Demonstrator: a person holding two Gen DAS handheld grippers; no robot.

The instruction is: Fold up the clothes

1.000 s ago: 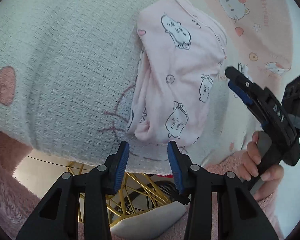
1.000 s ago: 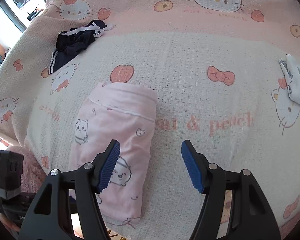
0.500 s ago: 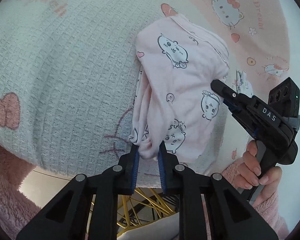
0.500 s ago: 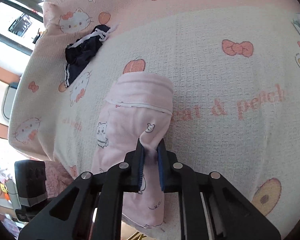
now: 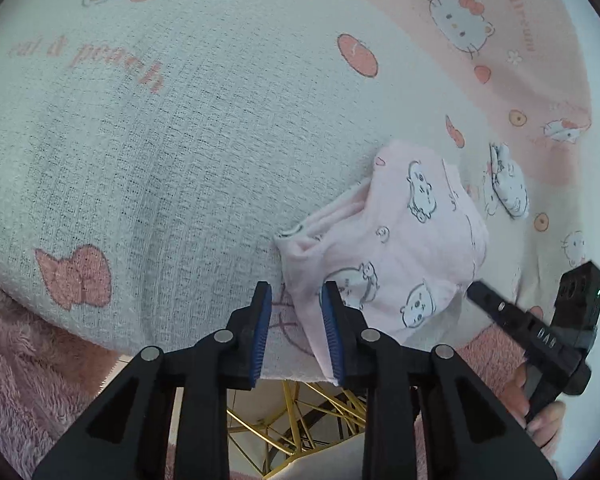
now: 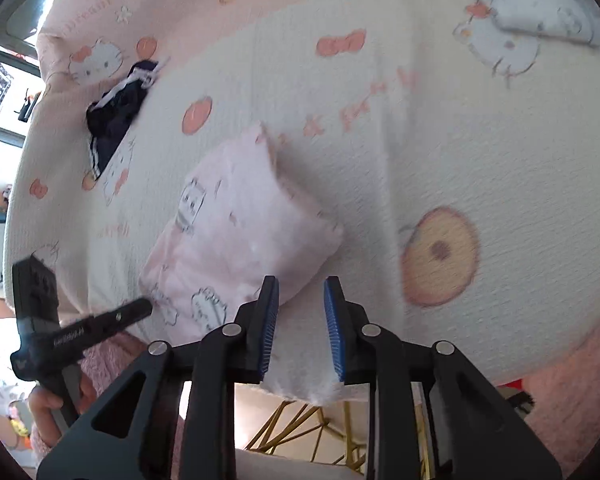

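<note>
Half a second ago both claws pinched the pink garment point(image 5: 396, 248); now the left claw point(image 5: 296, 332) and right claw point(image 6: 300, 328) stand narrowly parted and empty, leaving it doubled over near the table's point(image 5: 148, 168) front edge: that fold looks laid.

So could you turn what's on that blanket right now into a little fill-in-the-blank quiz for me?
1. The folded garment nearest both grippers is coloured ____.
2. The fingers of the left gripper stand ____, gripping nothing.
3. The crumpled dark garment has ____ stripes along its edge.
4. The legs under the blanket's edge are ____ in colour.

Missing words: pink; open; white; gold
</note>
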